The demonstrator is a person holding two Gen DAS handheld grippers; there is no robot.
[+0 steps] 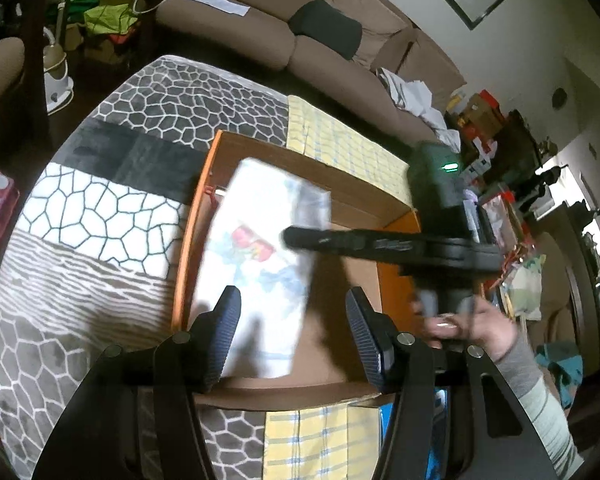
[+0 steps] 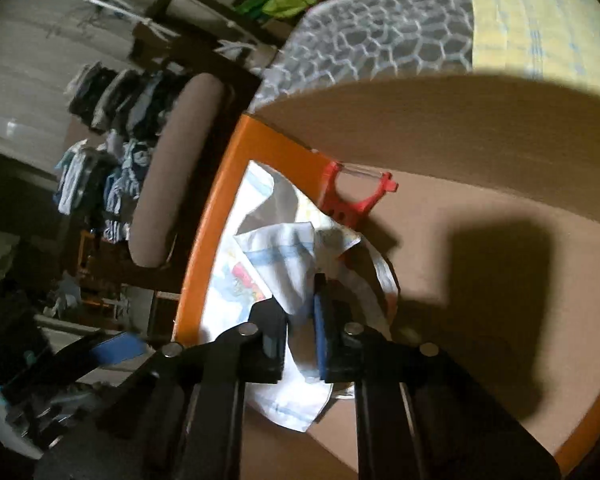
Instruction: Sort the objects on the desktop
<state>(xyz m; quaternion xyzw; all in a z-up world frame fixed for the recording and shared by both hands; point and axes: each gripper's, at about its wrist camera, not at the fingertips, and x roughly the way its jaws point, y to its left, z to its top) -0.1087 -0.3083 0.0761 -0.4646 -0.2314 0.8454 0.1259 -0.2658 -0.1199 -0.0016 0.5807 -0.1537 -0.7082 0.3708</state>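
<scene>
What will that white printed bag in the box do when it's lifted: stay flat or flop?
Probably flop: the white printed bag already folds and crumples where the right tool pinches it. It looks thin and light, so it should lift easily. Its glossy surface may be slippery, so it could slide out.

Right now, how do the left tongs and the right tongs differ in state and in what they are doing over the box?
The left tongs stand open with nothing between the pads; the right tongs are shut on the white printed cloth. The left tongs hang above the cloth, apart from it; the right tongs reach into the orange-rimmed cardboard box and pinch the cloth's folds. Both point down at the same box.
</scene>
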